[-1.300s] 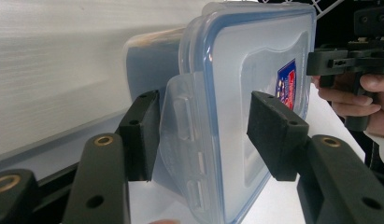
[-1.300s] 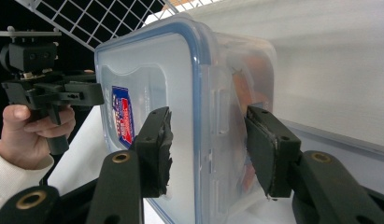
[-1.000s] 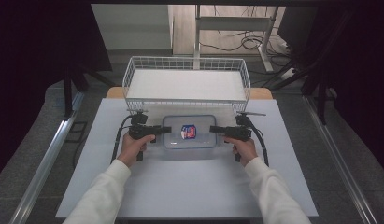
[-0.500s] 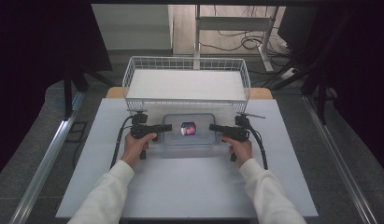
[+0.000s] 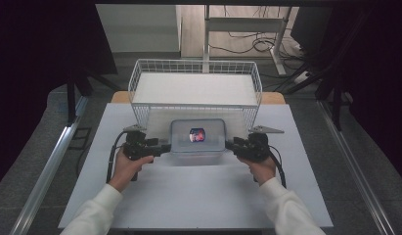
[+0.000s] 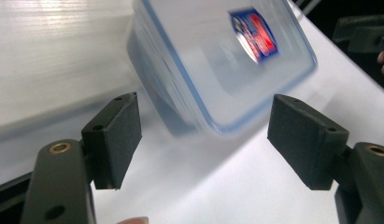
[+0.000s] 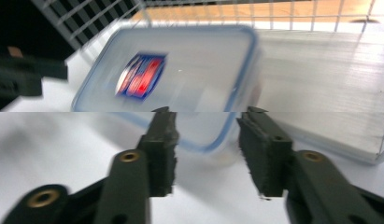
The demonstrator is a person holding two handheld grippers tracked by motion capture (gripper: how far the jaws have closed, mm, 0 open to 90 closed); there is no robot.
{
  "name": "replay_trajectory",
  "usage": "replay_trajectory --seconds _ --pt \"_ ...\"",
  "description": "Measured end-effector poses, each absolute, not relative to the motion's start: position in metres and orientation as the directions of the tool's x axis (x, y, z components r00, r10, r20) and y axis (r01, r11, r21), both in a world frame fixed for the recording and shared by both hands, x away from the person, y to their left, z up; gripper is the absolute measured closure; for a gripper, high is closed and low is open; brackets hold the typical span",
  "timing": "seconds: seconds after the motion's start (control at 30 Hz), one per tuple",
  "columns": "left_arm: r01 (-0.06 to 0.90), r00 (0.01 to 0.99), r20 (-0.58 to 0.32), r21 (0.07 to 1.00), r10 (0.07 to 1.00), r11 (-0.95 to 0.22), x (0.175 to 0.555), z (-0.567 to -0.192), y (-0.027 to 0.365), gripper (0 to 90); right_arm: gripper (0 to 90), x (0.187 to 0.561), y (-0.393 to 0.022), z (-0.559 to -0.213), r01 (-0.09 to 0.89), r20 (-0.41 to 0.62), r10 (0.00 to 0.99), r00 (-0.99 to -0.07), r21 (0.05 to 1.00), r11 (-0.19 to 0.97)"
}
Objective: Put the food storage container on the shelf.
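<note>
A clear plastic container (image 5: 197, 138) with a blue-rimmed lid and a red and blue label lies flat on the white table (image 5: 189, 196), just in front of a wire basket (image 5: 196, 61). My left gripper (image 5: 165, 147) sits a little off its left side. In the left gripper view the container (image 6: 217, 60) lies beyond my left gripper (image 6: 203, 135), whose jaws have just been opening and stand wide with nothing between them. My right gripper (image 5: 229, 144) is just off the right side. My right gripper (image 7: 206, 144) has just been closing partway, pads apart, short of the container (image 7: 180, 79).
The white wire basket holds a white ribbed board (image 5: 196, 88) and stands at the table's back edge, close behind the container. The person's sleeves and hands come in from the bottom. A dark floor and metal rails flank the table.
Both grippers have drawn back outward from the container's sides and no longer touch it. The container stays in front of the basket.
</note>
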State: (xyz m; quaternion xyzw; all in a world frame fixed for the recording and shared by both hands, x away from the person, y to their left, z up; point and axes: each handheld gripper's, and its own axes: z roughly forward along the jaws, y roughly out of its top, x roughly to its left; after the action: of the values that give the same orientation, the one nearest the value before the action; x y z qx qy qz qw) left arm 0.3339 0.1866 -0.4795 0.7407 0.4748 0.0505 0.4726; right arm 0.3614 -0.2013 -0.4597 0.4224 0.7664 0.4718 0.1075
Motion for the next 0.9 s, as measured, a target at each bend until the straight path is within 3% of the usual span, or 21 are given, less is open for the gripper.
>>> replay_trajectory --seconds 0.13,0.33,0.6,0.9 --pt "0.641 0.562 -0.357 0.758 0.746 -0.119 0.309 -0.475 0.19 25.1 69.5 0.339 -0.193 -0.458 0.496 0.135 0.726 -0.674 0.811 0.311" --pt "0.616 0.591 -0.284 0.763 0.755 -0.195 0.274 -0.475 0.185 24.7 86.7 0.323 -0.175 -0.469 0.474 0.084 0.677 -0.732 0.776 0.416" --pt "0.614 0.615 -0.266 0.752 0.743 -0.24 0.246 -0.485 0.185 24.3 88.3 0.322 -0.142 -0.483 0.462 0.057 0.636 -0.77 0.736 0.494" --pt "0.61 0.627 -0.248 0.746 0.739 -0.267 0.241 -0.488 0.183 24.2 88.4 0.334 -0.113 -0.495 0.466 0.034 0.632 -0.774 0.706 0.533"
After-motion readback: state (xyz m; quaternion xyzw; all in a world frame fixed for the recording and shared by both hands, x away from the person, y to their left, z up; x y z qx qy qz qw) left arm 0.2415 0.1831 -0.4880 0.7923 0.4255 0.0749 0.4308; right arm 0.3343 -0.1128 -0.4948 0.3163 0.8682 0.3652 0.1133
